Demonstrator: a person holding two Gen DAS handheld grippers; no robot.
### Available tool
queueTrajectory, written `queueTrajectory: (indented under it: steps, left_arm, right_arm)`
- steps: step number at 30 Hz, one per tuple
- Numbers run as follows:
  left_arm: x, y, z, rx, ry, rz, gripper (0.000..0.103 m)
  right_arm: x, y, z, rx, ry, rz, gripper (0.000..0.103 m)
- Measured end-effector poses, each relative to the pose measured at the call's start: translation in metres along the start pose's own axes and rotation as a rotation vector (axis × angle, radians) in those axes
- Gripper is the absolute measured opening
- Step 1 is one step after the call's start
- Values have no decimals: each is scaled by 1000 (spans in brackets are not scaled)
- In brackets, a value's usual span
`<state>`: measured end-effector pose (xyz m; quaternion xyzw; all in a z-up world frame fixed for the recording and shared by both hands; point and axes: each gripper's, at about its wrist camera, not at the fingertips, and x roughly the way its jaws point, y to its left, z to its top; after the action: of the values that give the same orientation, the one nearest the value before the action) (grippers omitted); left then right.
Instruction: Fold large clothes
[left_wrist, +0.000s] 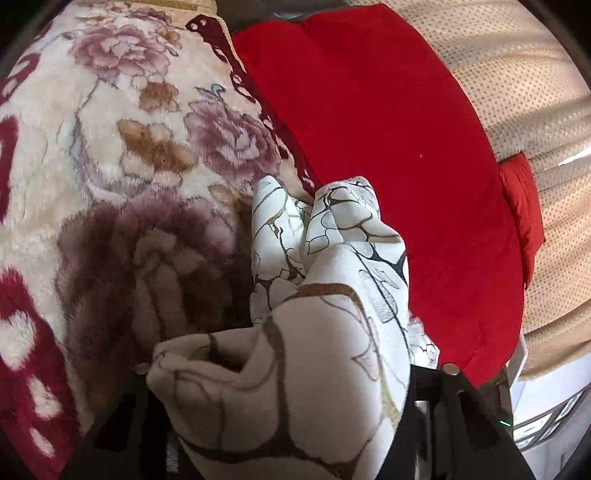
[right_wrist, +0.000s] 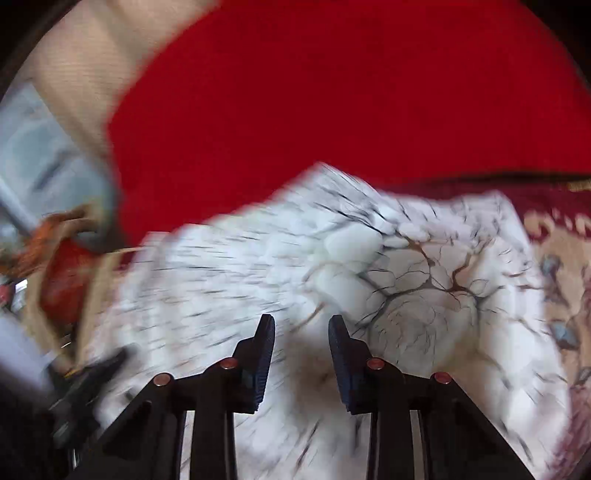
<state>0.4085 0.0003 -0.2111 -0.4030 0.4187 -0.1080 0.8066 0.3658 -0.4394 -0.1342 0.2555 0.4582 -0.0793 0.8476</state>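
The white garment (right_wrist: 369, 266) with dark vein print lies rumpled on the floral blanket (left_wrist: 110, 155) near the red cushion (left_wrist: 369, 129). The left gripper (left_wrist: 295, 373) is buried in a bunched fold, apparently holding it. The right gripper (right_wrist: 301, 325) hovers narrowly parted and empty over the cloth, which looks like mid-fold; it needs an edge to pinch next.

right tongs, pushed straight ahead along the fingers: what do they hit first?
Most likely the white fabric with the dark and brown crack-like print. It fills the view directly beyond the right tongs, whose jaws stand apart with nothing pinched. The red cloth lies farther on. Motion blur leaves depth uncertain.
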Motion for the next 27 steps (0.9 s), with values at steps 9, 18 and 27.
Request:
queueTrajectory:
  steps: [9, 18, 27]
  left_arm:
    - [-13, -33, -9, 172, -38, -11, 26]
    - [-41, -145, -70, 674, -84, 12, 23]
    - [18, -226, -284, 1339, 22, 203, 22]
  right_arm:
    - [1, -22, -8, 91, -13, 100, 28]
    - [-22, -55, -25, 160, 74, 242, 27]
    - [-57, -160, -25, 332, 48, 569, 84]
